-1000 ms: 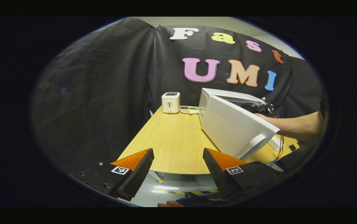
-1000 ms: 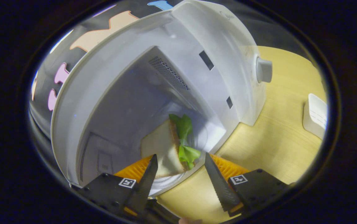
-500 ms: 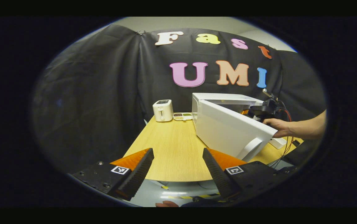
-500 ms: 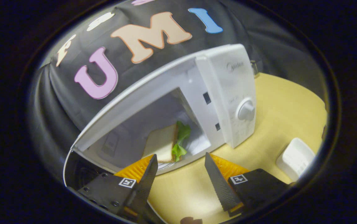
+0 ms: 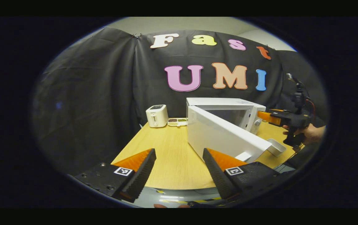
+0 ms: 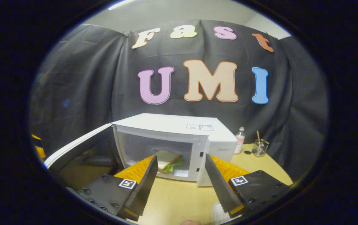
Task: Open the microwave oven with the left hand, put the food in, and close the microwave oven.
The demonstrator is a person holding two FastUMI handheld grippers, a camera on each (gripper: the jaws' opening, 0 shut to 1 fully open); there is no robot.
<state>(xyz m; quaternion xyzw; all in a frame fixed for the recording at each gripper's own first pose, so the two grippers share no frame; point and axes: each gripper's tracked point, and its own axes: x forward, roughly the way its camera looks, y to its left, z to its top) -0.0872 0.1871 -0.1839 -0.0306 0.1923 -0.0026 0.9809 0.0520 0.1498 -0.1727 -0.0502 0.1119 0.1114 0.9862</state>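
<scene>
Sandwich (image 6: pixel 170 161) sits inside the microwave (image 6: pixel 179 131), which stands toward the far right part of the surface (image 5: pixel 169 150); door (image 5: pixel 225 137) swung wide open. Remaining step, as I judge it: close the door.

Left tool (image 5: pixel 179 175) hovers off the near edge, fingers spread wide, holding nothing. Best approach: bring one finger behind the door's free end, near the handle (image 5: pixel 244 156), and push in a steady arc until it latches.

Right tool (image 6: pixel 180 181), also wide open and empty, faces the opening; it should stay clear of the door's swing.

Toaster (image 5: pixel 156 115) and small dish (image 5: pixel 177 122) at the far edge, bottle (image 6: pixel 239 145) and glass jar (image 6: pixel 259 147) beyond the microwave — all outside the door's path.
</scene>
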